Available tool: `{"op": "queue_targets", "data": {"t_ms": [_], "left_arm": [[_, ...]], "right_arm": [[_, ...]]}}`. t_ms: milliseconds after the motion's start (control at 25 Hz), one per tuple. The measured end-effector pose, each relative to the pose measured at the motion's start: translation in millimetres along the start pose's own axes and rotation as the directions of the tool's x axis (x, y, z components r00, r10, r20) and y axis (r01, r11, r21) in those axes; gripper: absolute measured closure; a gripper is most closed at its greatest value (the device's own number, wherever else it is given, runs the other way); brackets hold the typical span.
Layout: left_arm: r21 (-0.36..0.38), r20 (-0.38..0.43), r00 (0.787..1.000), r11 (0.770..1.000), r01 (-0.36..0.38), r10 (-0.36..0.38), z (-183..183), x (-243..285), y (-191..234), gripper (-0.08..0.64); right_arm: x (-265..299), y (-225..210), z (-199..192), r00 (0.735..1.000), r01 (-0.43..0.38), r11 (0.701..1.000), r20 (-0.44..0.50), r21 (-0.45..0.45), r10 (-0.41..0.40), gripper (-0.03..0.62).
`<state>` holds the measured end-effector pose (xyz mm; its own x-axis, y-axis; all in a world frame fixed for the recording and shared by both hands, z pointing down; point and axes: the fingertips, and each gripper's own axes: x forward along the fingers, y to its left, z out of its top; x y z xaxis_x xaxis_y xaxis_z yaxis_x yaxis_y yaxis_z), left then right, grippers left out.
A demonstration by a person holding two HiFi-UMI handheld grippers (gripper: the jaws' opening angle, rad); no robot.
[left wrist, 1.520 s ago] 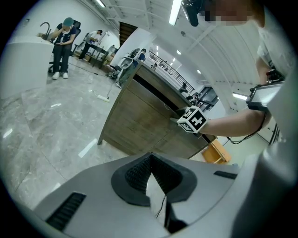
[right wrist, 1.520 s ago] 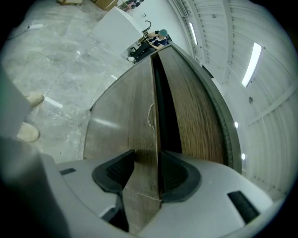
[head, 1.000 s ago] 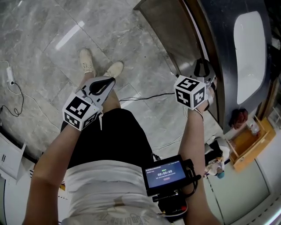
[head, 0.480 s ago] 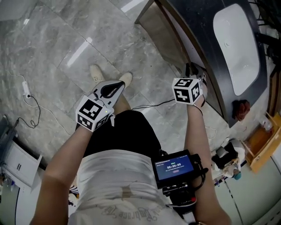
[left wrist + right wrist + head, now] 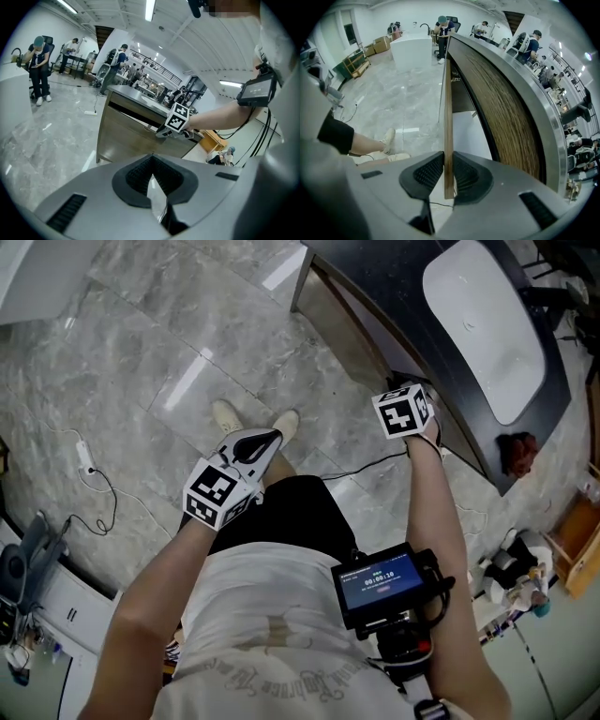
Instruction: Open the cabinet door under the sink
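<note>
The wooden cabinet door [image 5: 448,108] under the white sink [image 5: 483,324] stands ajar, edge-on in the right gripper view. My right gripper [image 5: 444,171] points steeply down; its jaws have just been closing, and their pads now press on the door's thin top edge. In the head view that gripper [image 5: 400,381] sits against the cabinet front [image 5: 342,306] below the dark counter [image 5: 403,296]. My left gripper [image 5: 265,440] is shut with nothing in it, held over the person's legs away from the cabinet. The left gripper view [image 5: 152,180] looks across at the wooden cabinet [image 5: 126,136].
Grey marble floor [image 5: 169,343] spreads left of the cabinet. A cable [image 5: 98,484] and power strip lie on it at the left. The person's shoes [image 5: 230,416] stand just ahead. A wooden crate [image 5: 572,521] and clutter sit at the right. Other people stand far behind [image 5: 40,65].
My left gripper has risen and stayed shut. The right gripper has shifted along the cabinet front and tipped further down. The counter and sink sit higher in the head view.
</note>
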<state>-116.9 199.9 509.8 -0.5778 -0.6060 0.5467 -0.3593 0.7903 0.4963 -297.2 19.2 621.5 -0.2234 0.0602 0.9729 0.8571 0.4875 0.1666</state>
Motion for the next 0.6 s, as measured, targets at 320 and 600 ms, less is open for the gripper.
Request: {"op": "queue_targets", "data": {"t_ms": [320,600], "left_arm": [[0.043,0.013,1.000,0.999,-0.013,0.012,28.2,-7.3,12.0,0.552],[0.031,0.037,0.999,0.999,-0.022,0.021,37.6,-0.3,21.4,0.552]], "right_arm": [[7.9,-2.6,7.6,0.994,-0.094,0.995,-0.060,0.022,0.095,0.526],[11.2,-1.2,-7.0,0.992,-0.071,0.995,-0.103,0.071,0.079,0.526]]}}
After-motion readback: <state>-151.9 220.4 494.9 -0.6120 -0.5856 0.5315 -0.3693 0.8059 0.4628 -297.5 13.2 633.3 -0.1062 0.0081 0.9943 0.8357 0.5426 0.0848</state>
